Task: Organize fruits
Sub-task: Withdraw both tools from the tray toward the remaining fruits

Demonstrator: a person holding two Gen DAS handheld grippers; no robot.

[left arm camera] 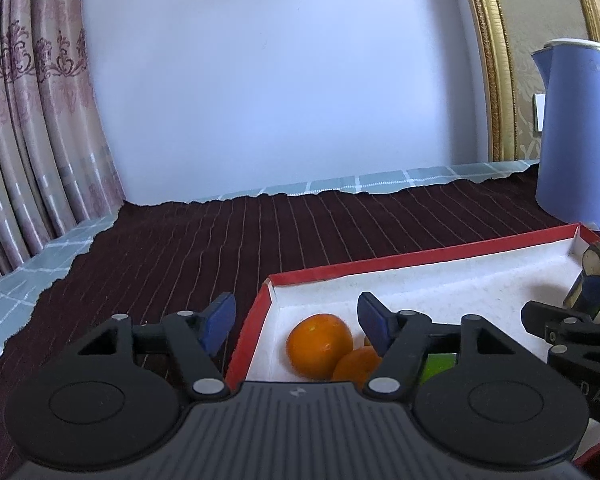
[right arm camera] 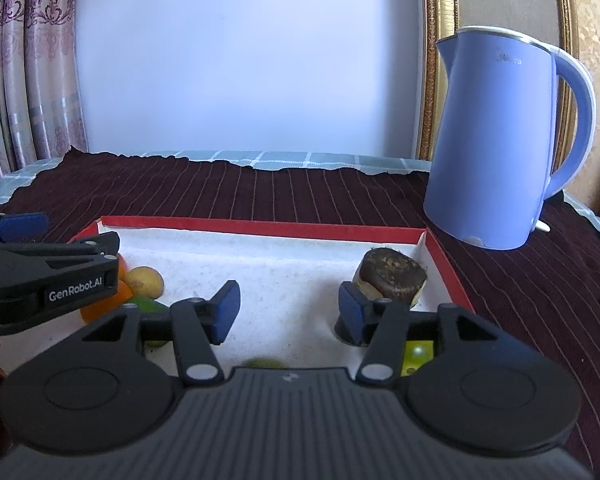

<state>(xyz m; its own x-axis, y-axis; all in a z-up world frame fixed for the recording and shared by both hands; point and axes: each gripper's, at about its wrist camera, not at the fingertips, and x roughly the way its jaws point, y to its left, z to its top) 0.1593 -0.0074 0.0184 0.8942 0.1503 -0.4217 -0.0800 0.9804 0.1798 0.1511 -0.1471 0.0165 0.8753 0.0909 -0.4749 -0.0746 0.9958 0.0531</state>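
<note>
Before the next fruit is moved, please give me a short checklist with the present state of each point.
1. Left gripper empty, jaws apart: ok.
2. Right gripper empty, jaws apart: ok.
3. Oranges lie inside the red-edged tray: ok.
4. Space between the two grippers: not ok, they stand close together over the tray.
5. Blue kettle stands outside the tray, beyond its far right corner: ok.
6. Green fruit under the right gripper, free to grasp: cannot tell, mostly hidden.
</note>
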